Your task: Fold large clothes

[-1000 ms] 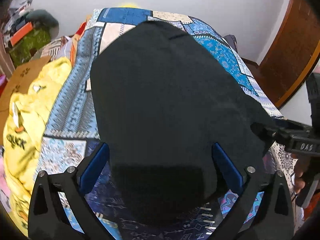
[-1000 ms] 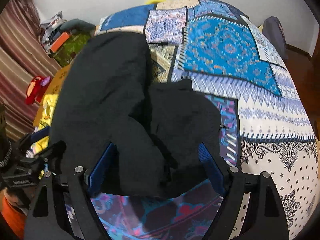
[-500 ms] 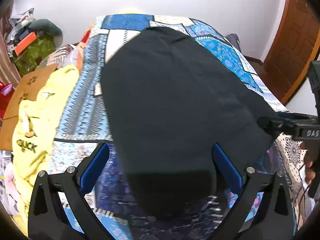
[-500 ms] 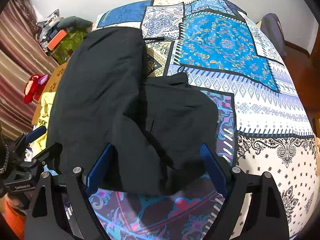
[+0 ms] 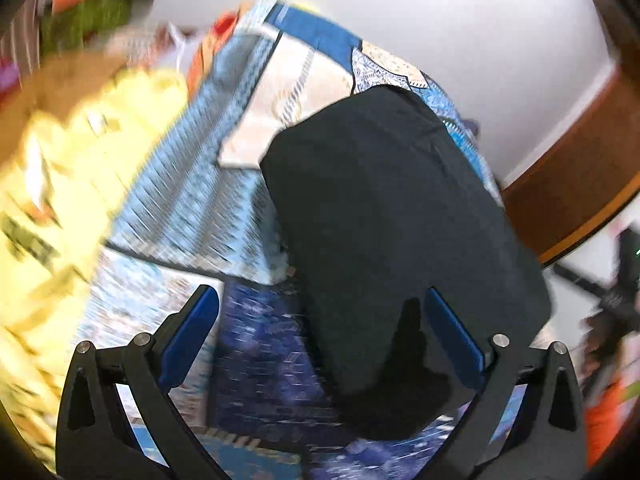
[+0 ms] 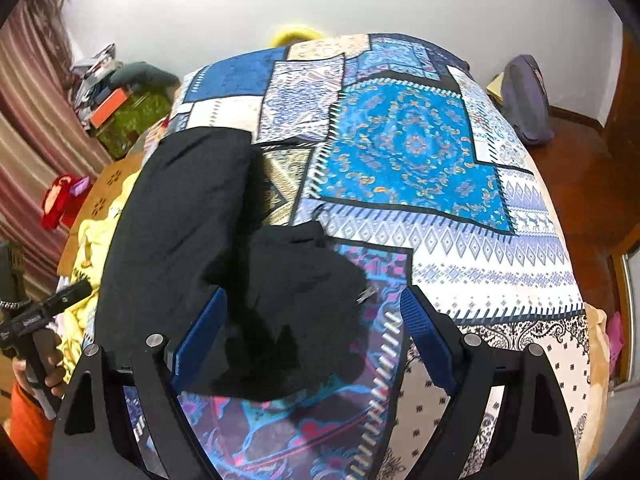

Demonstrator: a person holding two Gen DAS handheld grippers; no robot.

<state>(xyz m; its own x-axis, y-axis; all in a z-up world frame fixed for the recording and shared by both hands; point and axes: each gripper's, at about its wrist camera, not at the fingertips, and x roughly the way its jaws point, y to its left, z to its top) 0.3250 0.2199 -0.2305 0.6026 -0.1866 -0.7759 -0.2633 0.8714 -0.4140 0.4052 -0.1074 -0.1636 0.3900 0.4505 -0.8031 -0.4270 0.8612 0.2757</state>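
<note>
Patchwork bedspread (image 6: 416,152) carries a soft, limp black garment (image 6: 184,216) near its left edge — both grippers (image 5: 320,344) (image 6: 316,336) gape, empty; pinch corners.

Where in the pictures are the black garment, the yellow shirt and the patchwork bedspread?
black garment (image 6: 176,240): right wrist view, on its long flat panel.
yellow shirt (image 6: 90,236): right wrist view, on the fabric showing left of the garment.
patchwork bedspread (image 6: 416,148): right wrist view, on the bright blue patch.

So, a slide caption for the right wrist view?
Open right gripper hovering over a partly folded black garment on a patchwork bedspread.
</note>
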